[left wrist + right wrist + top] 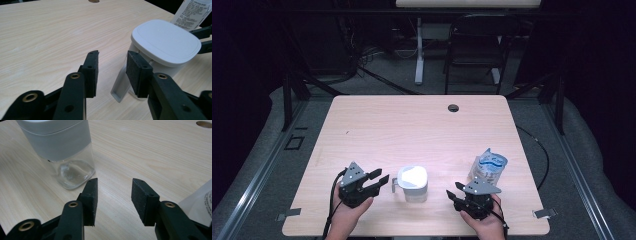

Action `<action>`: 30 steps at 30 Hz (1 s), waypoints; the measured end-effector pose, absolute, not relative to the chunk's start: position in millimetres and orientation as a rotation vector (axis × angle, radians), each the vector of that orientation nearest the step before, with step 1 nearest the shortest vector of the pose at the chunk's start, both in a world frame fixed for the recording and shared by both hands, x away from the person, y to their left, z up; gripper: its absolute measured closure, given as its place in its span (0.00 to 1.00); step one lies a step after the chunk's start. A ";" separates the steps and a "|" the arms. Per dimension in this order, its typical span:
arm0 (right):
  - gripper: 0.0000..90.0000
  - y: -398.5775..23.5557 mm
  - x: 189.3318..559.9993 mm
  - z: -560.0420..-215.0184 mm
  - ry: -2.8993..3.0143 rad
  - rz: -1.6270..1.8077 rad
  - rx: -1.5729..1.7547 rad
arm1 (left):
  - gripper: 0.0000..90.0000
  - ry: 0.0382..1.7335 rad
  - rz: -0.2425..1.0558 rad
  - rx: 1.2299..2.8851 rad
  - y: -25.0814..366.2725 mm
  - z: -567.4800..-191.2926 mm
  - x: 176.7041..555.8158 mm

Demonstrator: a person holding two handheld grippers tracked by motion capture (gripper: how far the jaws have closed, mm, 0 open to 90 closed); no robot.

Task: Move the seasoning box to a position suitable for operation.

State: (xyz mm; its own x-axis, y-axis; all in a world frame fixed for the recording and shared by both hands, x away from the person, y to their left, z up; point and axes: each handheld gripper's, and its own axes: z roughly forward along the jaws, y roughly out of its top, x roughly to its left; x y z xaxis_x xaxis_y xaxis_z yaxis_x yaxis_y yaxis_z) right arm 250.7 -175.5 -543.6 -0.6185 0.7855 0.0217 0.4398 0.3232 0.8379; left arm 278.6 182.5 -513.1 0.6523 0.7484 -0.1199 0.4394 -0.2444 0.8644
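Note:
A clear jug [413, 183] with a white lid and a side handle stands near the table's front edge, between my two grippers. My left gripper [382, 179] sits just left of it, open. In the left gripper view the left gripper [112, 60] points at the jug's handle [120, 87], which lies just past its pads without touching them; the white lid [166, 41] is behind it. My right gripper [453, 191] rests open to the jug's right. In the right gripper view the right gripper [113, 186] has bare table between its jaws, with the jug [62, 147] at upper left.
A soft plastic refill pouch [488, 166] with blue print stands just behind the right gripper and also appears as the pouch [200, 202] and the pouch [192, 12]. The wooden table [412, 125] has a cable hole [453, 107] at the back. A chair [474, 45] stands beyond it.

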 end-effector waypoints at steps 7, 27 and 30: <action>0.64 -169.3 256.1 -533.6 2.196 1.223 1.060 | 0.82 0.926 0.371 1.921 175.8 -494.9 288.8; 0.98 -157.8 271.0 -511.5 2.228 1.265 0.984 | 1.00 0.833 0.382 1.985 148.8 -490.4 286.3; 1.00 -157.5 270.0 -511.4 2.230 1.263 0.988 | 1.00 0.827 0.380 1.982 147.5 -490.2 284.6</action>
State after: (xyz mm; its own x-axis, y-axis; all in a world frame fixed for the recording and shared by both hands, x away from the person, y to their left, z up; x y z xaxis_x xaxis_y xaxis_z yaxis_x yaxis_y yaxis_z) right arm 270.0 -157.5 -511.4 -0.6739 0.7388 0.0058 0.3848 0.3443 0.8564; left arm 284.6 147.5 -490.2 0.7260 0.6849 -0.0617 0.3996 -0.3471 0.8485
